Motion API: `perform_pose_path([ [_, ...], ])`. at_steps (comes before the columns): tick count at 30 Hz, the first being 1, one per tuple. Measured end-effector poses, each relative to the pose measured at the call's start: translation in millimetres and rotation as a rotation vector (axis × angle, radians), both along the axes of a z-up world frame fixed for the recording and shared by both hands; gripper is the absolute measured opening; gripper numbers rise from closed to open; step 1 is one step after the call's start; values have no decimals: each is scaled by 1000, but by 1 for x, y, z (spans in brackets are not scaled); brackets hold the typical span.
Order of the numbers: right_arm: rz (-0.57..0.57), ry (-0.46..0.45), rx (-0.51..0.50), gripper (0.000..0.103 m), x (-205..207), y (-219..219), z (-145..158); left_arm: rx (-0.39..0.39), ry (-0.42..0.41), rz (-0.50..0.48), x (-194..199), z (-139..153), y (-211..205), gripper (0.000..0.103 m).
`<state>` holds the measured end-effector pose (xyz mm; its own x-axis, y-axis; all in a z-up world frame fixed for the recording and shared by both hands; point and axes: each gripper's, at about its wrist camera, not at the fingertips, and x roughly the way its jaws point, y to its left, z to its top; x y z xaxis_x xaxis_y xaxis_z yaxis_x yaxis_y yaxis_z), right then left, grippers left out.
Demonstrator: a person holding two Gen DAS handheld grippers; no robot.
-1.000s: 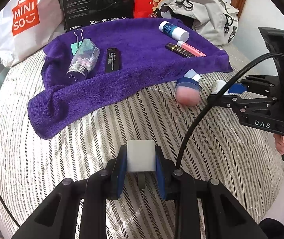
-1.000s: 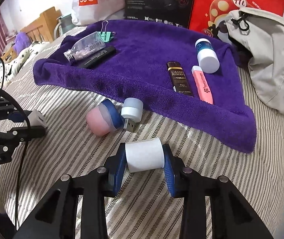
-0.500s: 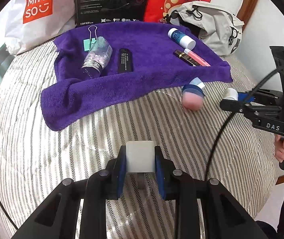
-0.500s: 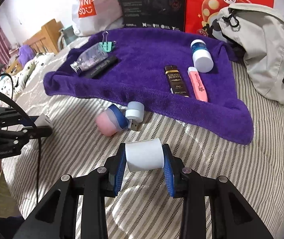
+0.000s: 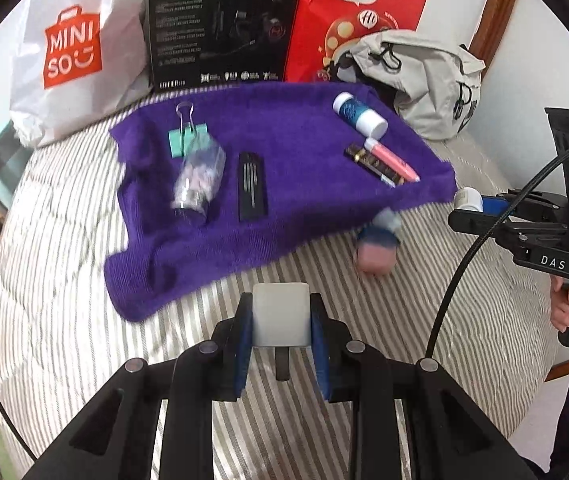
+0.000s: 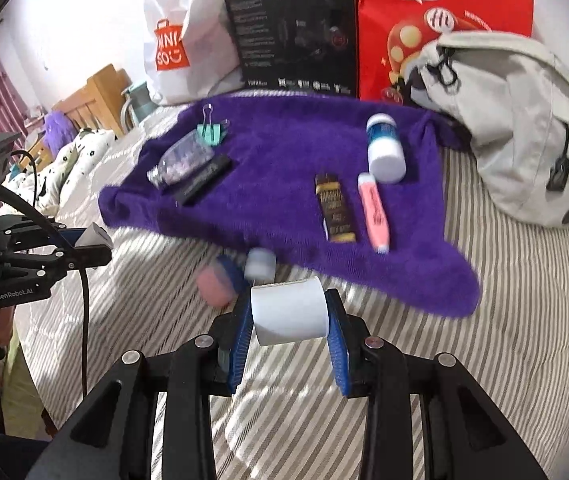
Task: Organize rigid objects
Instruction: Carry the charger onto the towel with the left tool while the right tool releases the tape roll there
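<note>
Both views are bright with soft daylight, and patches of sun and shadow dapple the striped bed cover (image 5: 424, 320) near its front edge, under the gripper fingers. Motion blur smears the middle distance: the clear bottle (image 5: 198, 184) on the purple towel (image 5: 292, 136) and the pink and blue ball (image 5: 376, 246) at the towel's near edge look soft, while the close black gripper frames stay crisp. The fisheye lens bends straight lines toward the rim, where a dark circular vignette cuts off every corner.
</note>
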<state>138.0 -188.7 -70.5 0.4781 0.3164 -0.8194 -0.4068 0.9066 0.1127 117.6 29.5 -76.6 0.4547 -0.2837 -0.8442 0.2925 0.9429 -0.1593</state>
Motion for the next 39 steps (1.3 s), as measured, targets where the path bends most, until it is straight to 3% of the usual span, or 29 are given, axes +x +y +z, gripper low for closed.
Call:
perform_pose_path([
  [10, -32, -32, 6, 35, 67, 11, 13, -2, -19, 27, 27, 7, 13, 25],
  [23, -70, 20, -107, 35, 173, 52, -35, -22, -5, 69, 54, -1, 42, 25],
  [29, -94, 24, -177, 35, 189, 60, -48, -36, -4, 68, 62, -3, 44, 25],
  [34, -88, 16, -167, 35, 189, 60, -50, -37, -6, 68, 64, -4, 46, 25],
  [39, -77, 62, -177, 45, 184, 56, -48, -33, -13, 74, 66, -2, 48, 25],
])
